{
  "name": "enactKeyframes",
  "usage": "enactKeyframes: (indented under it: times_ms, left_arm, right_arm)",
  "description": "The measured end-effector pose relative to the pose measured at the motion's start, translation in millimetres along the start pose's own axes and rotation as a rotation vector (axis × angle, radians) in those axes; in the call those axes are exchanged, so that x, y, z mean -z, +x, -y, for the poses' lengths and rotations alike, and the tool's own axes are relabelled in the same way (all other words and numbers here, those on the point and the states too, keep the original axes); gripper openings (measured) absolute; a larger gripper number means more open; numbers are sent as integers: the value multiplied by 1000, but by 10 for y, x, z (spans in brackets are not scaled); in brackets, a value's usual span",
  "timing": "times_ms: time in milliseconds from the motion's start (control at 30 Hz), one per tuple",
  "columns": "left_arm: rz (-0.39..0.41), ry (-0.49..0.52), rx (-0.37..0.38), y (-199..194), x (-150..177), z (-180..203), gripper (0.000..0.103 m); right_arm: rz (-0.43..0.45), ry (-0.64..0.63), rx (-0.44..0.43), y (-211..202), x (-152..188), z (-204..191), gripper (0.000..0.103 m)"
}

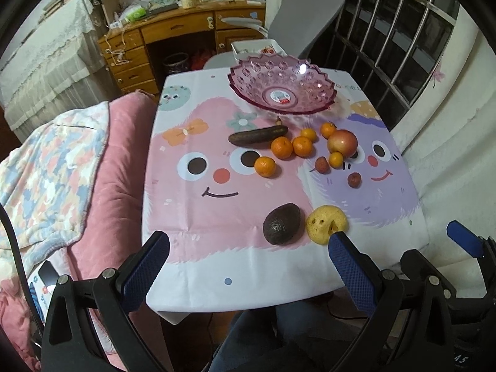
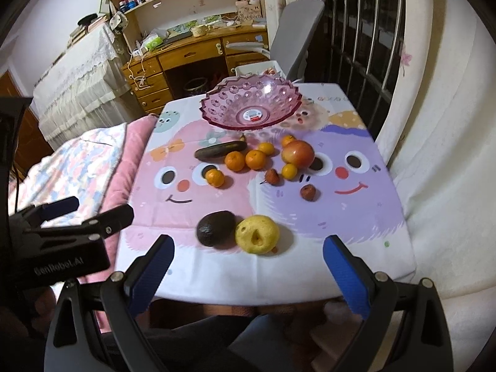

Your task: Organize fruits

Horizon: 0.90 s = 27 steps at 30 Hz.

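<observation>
A pink plastic bowl (image 1: pixel 282 88) (image 2: pixel 251 102) stands empty at the table's far end. Before it lie a dark banana (image 1: pixel 258 135) (image 2: pixel 220 149), several small oranges (image 1: pixel 282 148) (image 2: pixel 256 159), a red apple (image 1: pixel 342 141) (image 2: pixel 298 154) and two lychees (image 1: pixel 321 165) (image 2: pixel 273 176). Nearer me lie a dark avocado (image 1: pixel 281 223) (image 2: pixel 216 228) and a yellow pear (image 1: pixel 326 223) (image 2: pixel 257 234). My left gripper (image 1: pixel 248 249) is open and empty, short of the avocado. My right gripper (image 2: pixel 248 252) is open and empty, just short of the pear.
The table has a cartoon cloth (image 1: pixel 201 217) (image 2: pixel 356 217). A pink quilt and bed (image 1: pixel 93 170) lie at the left. A grey chair (image 1: pixel 300 15) and barred window (image 1: pixel 387 40) are beyond. The left gripper shows at the right wrist view's left edge (image 2: pixel 74 217).
</observation>
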<state>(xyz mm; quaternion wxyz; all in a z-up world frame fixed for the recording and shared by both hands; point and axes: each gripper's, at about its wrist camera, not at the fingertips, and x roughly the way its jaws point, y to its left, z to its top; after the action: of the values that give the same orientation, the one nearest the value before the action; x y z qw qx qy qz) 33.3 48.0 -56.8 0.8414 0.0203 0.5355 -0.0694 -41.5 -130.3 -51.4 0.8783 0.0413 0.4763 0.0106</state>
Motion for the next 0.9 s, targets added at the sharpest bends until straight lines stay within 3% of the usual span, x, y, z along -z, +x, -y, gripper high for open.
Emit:
enactKeyframes:
  times_ms: [367, 700, 900]
  left_arm:
    - [-150, -21, 66, 805, -80, -53, 102]
    - [-296, -132, 157, 1698, -27, -60, 102]
    - [-335, -199, 157, 2002, 59, 4, 101]
  right_arm:
    - [-9, -117, 43, 412, 163, -77, 97]
    - [-79, -264, 36, 1073, 310, -177, 97]
    - [-101, -367, 47, 1438, 378, -167, 97]
